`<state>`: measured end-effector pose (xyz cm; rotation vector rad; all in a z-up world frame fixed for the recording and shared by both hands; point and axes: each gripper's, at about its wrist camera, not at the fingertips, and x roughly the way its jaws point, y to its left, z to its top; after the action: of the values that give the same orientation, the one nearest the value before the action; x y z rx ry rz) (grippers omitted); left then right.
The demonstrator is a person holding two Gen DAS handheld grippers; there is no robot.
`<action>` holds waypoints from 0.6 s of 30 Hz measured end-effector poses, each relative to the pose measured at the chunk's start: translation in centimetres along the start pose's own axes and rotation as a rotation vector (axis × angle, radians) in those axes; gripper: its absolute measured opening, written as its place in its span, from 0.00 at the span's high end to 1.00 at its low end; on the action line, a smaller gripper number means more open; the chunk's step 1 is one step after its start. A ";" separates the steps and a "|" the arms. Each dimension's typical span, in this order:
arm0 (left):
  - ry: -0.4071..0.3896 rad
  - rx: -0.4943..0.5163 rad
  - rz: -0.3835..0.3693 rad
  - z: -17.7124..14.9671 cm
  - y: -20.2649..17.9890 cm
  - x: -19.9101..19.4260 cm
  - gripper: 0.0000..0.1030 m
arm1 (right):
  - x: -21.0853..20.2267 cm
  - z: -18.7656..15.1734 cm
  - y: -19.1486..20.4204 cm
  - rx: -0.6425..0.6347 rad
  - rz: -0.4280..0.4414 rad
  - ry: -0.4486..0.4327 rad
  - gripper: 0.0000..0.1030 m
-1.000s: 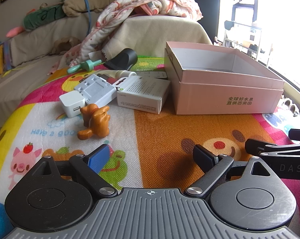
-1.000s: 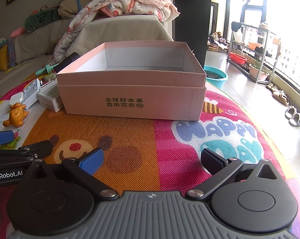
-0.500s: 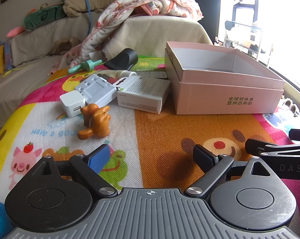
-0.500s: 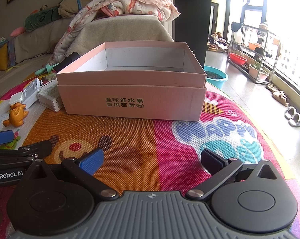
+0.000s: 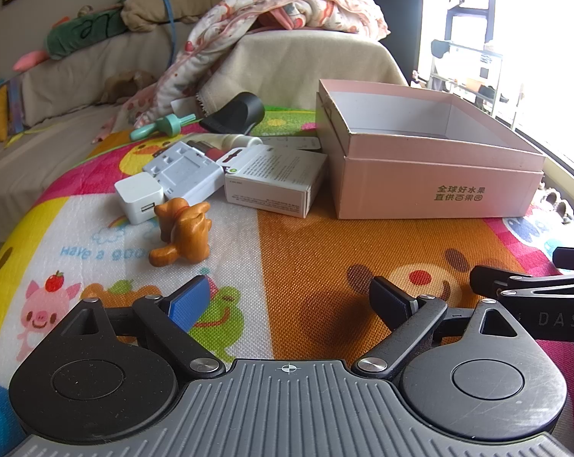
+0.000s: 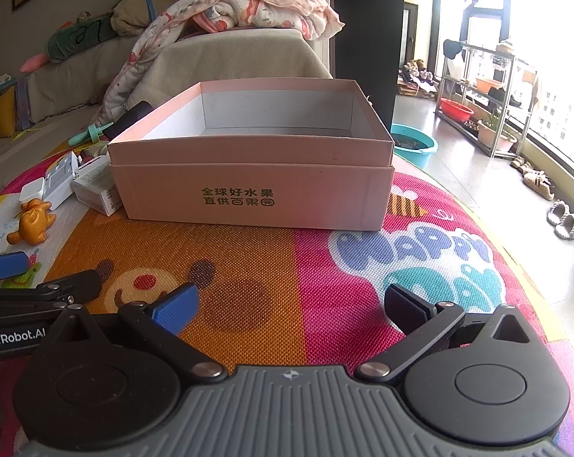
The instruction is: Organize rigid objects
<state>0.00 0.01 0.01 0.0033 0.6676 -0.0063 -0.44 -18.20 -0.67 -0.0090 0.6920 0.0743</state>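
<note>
An open pink cardboard box stands on the colourful play mat, also in the right wrist view; its inside looks empty. Left of it lie an orange toy dog, a white USB charger, a white plastic adapter, a white carton, a black cylinder and a teal tool. My left gripper is open and empty, low over the mat in front of the dog. My right gripper is open and empty, in front of the box.
A sofa with a blanket and cushions sits behind the mat. To the right are a teal basin, a rack and slippers on the floor by the window. The mat's edge curves at the right.
</note>
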 end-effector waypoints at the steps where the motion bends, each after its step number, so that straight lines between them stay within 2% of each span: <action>1: 0.000 -0.001 -0.001 0.0 0.0 0.0 0.08 | 0.0 0.1 0.0 -0.003 0.003 0.003 0.00; 4: 0.000 0.000 -0.001 0.0 0.0 0.0 0.08 | 0.3 0.8 -0.4 -0.020 0.031 0.060 0.00; 7: -0.004 -0.017 -0.020 0.0 0.3 -0.1 0.09 | 0.4 1.0 0.1 -0.042 0.017 0.077 0.00; 10: -0.019 -0.059 -0.098 0.0 2.0 -0.7 0.10 | 0.5 1.0 0.0 -0.048 0.022 0.080 0.00; 12: -0.064 -0.066 -0.138 0.1 3.5 -1.7 0.13 | 0.5 1.1 -0.1 -0.050 0.030 0.089 0.00; 15: -0.183 0.004 -0.057 1.3 5.6 -2.9 0.13 | 0.5 1.1 -0.3 -0.052 0.045 0.089 0.00; 16: -0.197 0.014 -0.038 1.8 6.6 -2.9 0.13 | 0.5 1.1 -0.4 -0.053 0.047 0.089 0.00; 18: -0.169 -0.031 -0.024 3.3 9.2 -2.2 0.13 | 0.5 1.1 -0.2 -0.057 0.046 0.088 0.00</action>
<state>0.32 9.17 3.96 -0.0343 0.4986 -0.0191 0.71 -18.37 -0.16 -0.0509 0.7780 0.1386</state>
